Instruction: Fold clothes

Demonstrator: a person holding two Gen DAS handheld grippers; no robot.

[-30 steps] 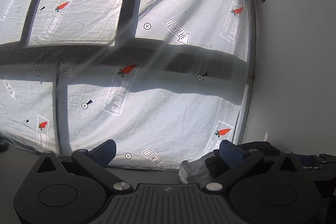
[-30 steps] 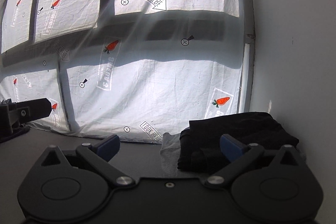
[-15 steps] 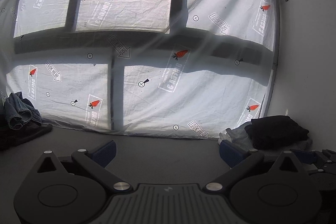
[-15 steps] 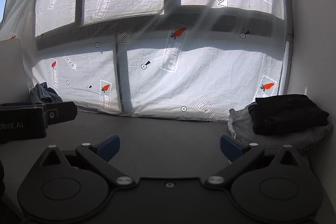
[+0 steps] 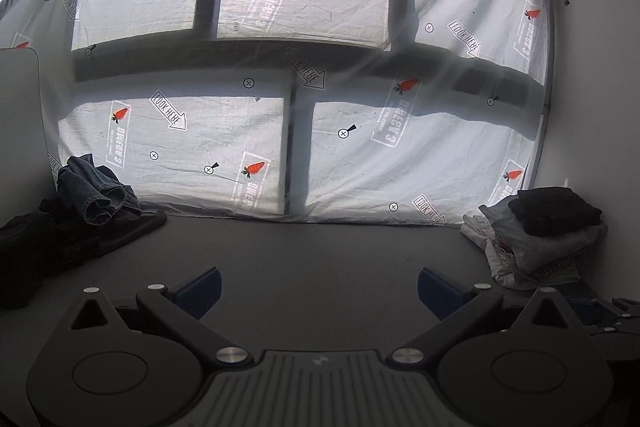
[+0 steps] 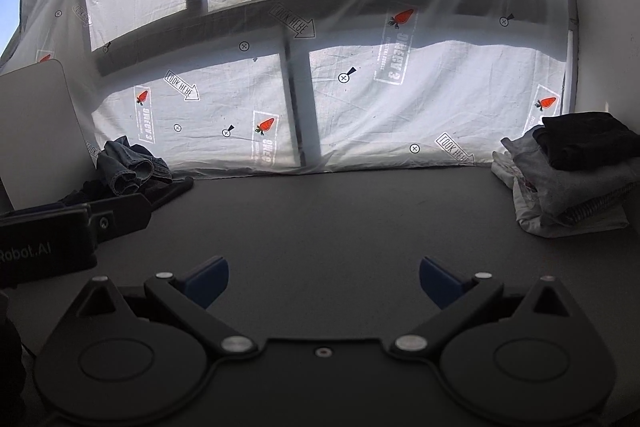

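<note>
A stack of folded clothes with a black garment on top sits at the table's far right; it also shows in the right wrist view. A loose pile of unfolded clothes with blue jeans on dark garments lies at the far left, and shows in the right wrist view. My left gripper is open and empty above the bare grey table. My right gripper is open and empty too. The left gripper's body shows at the left of the right wrist view.
A translucent printed sheet over a window closes off the back of the table. A white wall stands at the right. A pale panel stands at the far left.
Both grippers have pulled back and swung left from the folded stack. The stack now sits far right and the unfolded pile has come into view at the left.
</note>
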